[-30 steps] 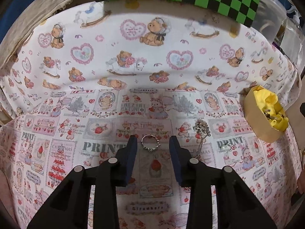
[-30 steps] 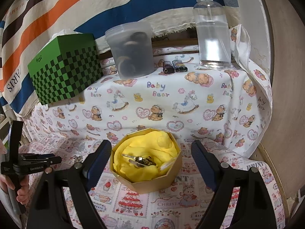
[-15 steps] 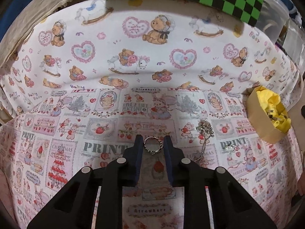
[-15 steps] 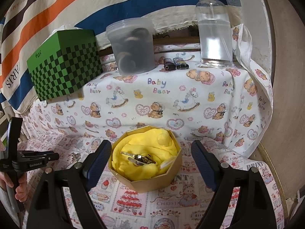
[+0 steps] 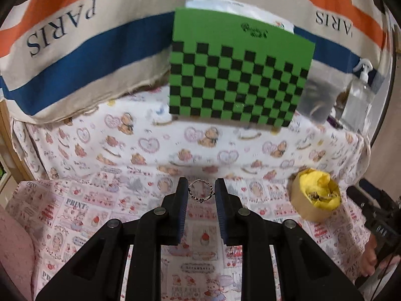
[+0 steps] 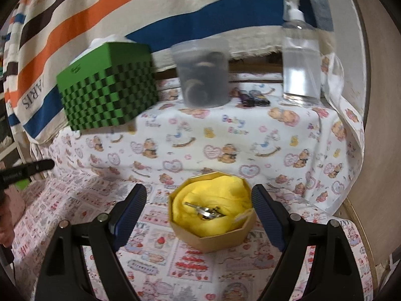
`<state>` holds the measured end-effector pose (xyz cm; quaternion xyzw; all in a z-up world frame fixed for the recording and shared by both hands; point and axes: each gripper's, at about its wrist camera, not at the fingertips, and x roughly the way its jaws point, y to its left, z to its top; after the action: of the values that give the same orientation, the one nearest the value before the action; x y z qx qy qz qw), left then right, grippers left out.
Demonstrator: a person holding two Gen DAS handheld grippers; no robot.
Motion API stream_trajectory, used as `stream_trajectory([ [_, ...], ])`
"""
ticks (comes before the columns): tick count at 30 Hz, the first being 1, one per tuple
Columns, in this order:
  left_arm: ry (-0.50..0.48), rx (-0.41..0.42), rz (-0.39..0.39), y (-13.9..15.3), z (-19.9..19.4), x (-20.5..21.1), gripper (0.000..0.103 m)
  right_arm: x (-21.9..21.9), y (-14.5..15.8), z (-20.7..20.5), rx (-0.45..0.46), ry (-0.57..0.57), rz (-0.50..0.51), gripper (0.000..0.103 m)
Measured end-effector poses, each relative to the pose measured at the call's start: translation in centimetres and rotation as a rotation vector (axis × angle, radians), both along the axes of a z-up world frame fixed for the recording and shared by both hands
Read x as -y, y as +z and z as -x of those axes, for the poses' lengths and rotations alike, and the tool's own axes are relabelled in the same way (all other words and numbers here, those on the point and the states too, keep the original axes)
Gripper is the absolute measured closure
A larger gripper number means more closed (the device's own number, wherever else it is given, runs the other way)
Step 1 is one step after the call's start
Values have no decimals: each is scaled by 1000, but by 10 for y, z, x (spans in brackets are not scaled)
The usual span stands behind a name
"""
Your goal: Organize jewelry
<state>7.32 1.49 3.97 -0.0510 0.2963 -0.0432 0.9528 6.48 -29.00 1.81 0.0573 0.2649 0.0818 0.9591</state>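
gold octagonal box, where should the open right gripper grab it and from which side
Grip the gold octagonal box by two opposite flat side walls, coming in from the front as the right gripper already faces it. The walls are low, straight and parallel, and the open jaws stand either side of them. Stay below the rim, clear of the yellow lining.

I count one ring [image 5: 200, 193] in my left tongs [image 5: 200, 192], one box [image 6: 213, 228], one green cube [image 6: 107, 86], one tub [image 6: 203, 72], one pump bottle [image 6: 300, 57], two lighters [image 6: 253, 97].
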Motion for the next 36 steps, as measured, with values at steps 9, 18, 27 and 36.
stream_trajectory([
  [9,67,-4,43,-5,-7,-22,82,-60,18,-9,-45,102,6,17],
  [18,139,-41,36,-19,-20,-42,82,-125,5,-48,-188,225,-8,21],
  [27,168,-62,54,-24,-26,-55,82,-160,-42,-83,-367,283,-9,66],
  [36,161,-57,60,-23,-24,-53,82,-167,-63,-98,-394,257,14,96],
])
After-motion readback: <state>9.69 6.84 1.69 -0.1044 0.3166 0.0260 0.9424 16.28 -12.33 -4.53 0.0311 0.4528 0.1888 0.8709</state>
